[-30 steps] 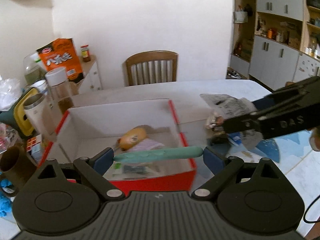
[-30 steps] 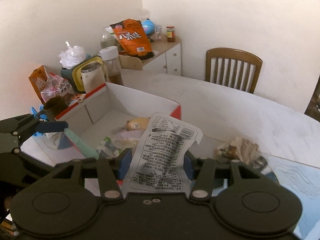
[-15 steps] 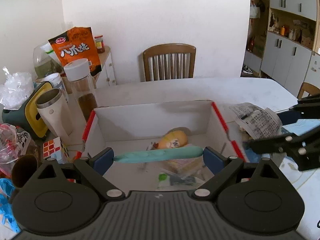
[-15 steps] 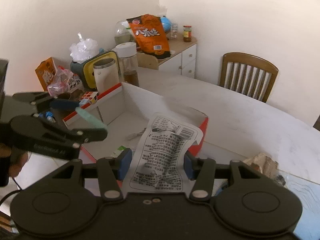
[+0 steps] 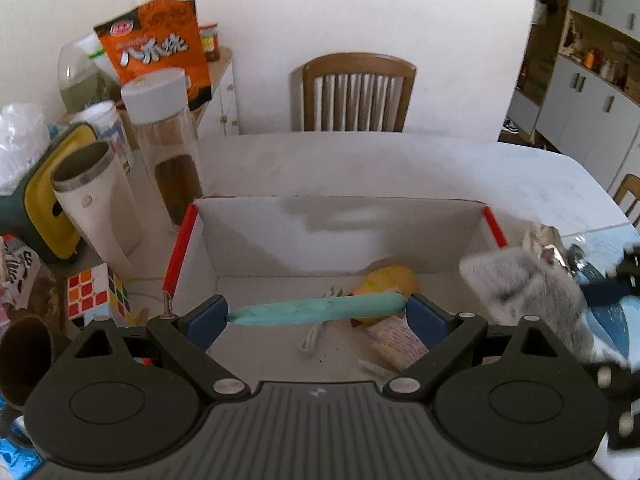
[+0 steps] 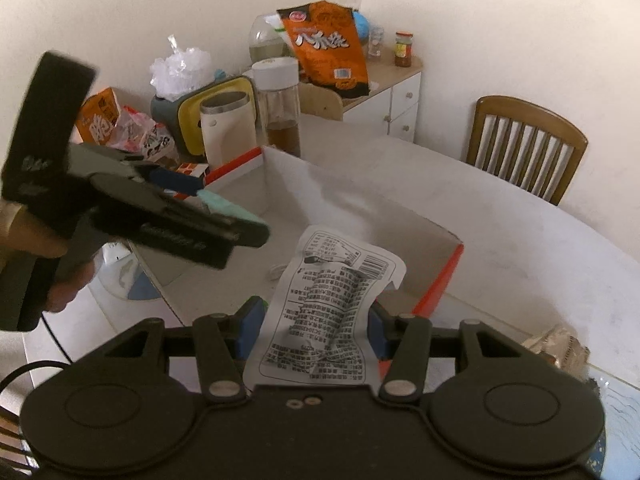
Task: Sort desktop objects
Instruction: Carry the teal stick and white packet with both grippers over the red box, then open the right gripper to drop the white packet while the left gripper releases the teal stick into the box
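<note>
My left gripper [image 5: 318, 314] is shut on a long turquoise handle [image 5: 316, 311], held crosswise between its blue pads above the open red-and-white cardboard box [image 5: 340, 224]. Inside the box lie a yellow toy [image 5: 386, 280], a pink packet [image 5: 396, 340] and a white cord [image 5: 314, 338]. My right gripper [image 6: 314, 326] is shut on a crumpled white printed packet [image 6: 332, 308], over the box's near corner [image 6: 448, 272]. In the right wrist view the left gripper [image 6: 208, 200] hovers at the box's left wall, held by a hand. In the left wrist view the printed packet [image 5: 524, 292] shows blurred at right.
Left of the box stand a white tumbler [image 5: 98, 204], a glass bottle with a white cap [image 5: 164, 144], a puzzle cube [image 5: 94, 292] and a yellow-and-green holder [image 5: 44, 200]. An orange snack bag [image 5: 156, 48] leans on a cabinet. A wooden chair [image 5: 356, 92] faces the table's far side. Crumpled wrappers [image 6: 560, 346] lie right.
Both grippers have moved leftward across the table and sit farther over the box. The box and the cups at left appear larger and closer. Both grips are unchanged.
</note>
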A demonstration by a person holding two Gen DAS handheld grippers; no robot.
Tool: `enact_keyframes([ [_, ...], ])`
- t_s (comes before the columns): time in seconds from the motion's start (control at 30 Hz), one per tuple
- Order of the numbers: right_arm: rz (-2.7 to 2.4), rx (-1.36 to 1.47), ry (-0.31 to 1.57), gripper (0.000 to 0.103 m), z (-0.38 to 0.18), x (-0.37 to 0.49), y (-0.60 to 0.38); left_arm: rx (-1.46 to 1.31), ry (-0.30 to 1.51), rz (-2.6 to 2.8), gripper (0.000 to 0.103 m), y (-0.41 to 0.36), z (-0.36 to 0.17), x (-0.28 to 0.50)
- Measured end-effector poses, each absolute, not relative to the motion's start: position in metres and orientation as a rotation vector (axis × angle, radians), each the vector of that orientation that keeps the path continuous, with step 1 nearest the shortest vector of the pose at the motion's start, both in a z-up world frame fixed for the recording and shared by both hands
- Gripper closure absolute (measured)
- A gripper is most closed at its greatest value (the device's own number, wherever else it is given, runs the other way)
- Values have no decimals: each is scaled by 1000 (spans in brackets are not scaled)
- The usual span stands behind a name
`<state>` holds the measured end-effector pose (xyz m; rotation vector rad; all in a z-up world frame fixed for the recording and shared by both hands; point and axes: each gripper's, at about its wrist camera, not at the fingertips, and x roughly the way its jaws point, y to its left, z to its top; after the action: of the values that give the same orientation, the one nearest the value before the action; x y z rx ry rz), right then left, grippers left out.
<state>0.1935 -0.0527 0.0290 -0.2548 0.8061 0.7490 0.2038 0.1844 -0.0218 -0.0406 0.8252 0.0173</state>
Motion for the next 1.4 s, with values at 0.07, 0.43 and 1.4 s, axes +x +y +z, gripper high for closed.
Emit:
enact_keyframes([
  [0.07, 763, -262, 825, 50, 25, 197, -48, -51, 846, 19, 7, 188, -27, 215],
  [0.43, 758, -307, 863, 50, 6, 210, -26, -106, 934, 73, 7, 199, -48, 268],
  [1.4, 817, -320, 968, 49, -37, 211, -7, -147, 1110, 57, 6, 196, -99, 296],
])
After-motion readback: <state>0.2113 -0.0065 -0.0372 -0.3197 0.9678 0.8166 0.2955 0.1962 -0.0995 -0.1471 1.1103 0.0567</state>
